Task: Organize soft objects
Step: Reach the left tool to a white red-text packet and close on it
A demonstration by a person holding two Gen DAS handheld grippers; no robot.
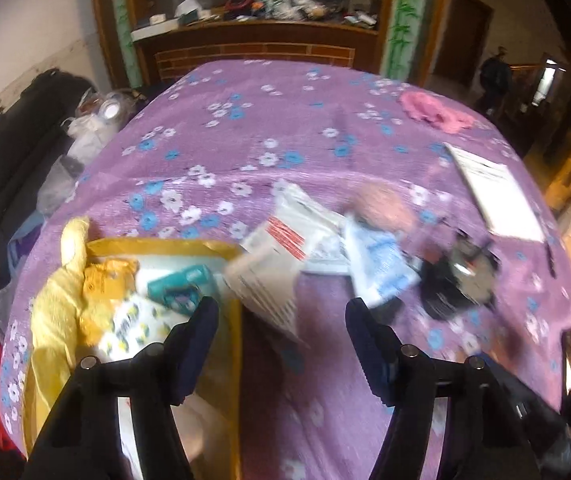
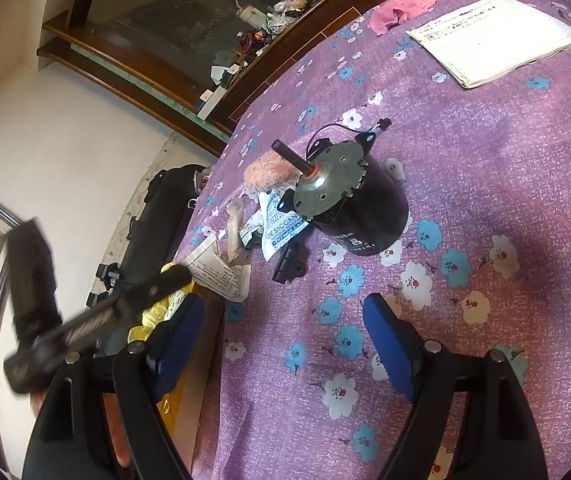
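Note:
A yellow-rimmed box (image 1: 165,246) at the table's left holds a yellow towel (image 1: 57,300), a patterned cloth (image 1: 133,326) and a teal pack (image 1: 179,284). My left gripper (image 1: 281,344) is open and empty, over the box's right edge. A pink fuzzy ball (image 1: 381,204) (image 2: 271,172), desiccant packets (image 1: 381,268) (image 2: 281,224) and paper packets (image 1: 273,268) (image 2: 215,270) lie mid-table. A pink cloth (image 1: 433,112) (image 2: 401,4) lies at the far edge. My right gripper (image 2: 285,340) is open and empty above the tablecloth, near the black motor (image 2: 349,196).
The table wears a purple flowered cloth (image 1: 285,128). A white paper pad (image 1: 493,192) (image 2: 497,36) lies at the far right. A small black plastic part (image 2: 289,260) sits by the packets. Black bags (image 1: 13,152) and a cluttered wooden shelf (image 1: 253,20) stand beyond the table.

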